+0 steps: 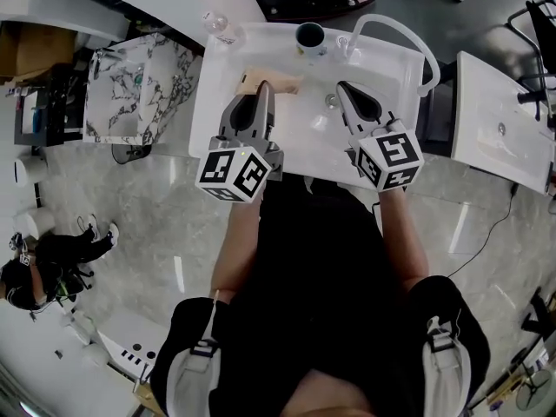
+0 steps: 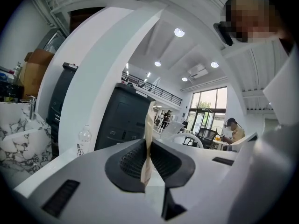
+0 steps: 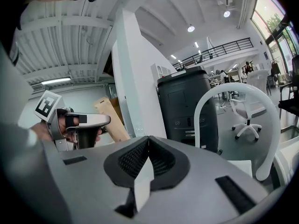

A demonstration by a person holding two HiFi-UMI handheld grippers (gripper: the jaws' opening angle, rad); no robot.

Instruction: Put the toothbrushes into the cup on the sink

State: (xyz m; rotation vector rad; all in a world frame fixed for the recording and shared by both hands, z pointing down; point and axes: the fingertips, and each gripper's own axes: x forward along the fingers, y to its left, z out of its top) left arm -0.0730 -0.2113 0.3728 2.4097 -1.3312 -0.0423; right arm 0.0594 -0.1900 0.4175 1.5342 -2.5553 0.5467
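Head view first: left gripper point(image 1: 261, 95) and right gripper point(image 1: 344, 90) hung over the white sink point(image 1: 217, 122), with the cup point(image 1: 310, 36) at its back rim. Left gripper view: jaws were clamped on a thin tan package point(image 2: 148, 139), seen edge-on. Right gripper view: jaws were pressed together, nothing between them.

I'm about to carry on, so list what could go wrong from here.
1. The left gripper pinches the thin tan package, which sticks out past its tips; it could swivel or slip into the sink.
2. The cup stands at the sink's back rim; a wide package may tip it.
3. The right gripper is shut, unready to steady anything.
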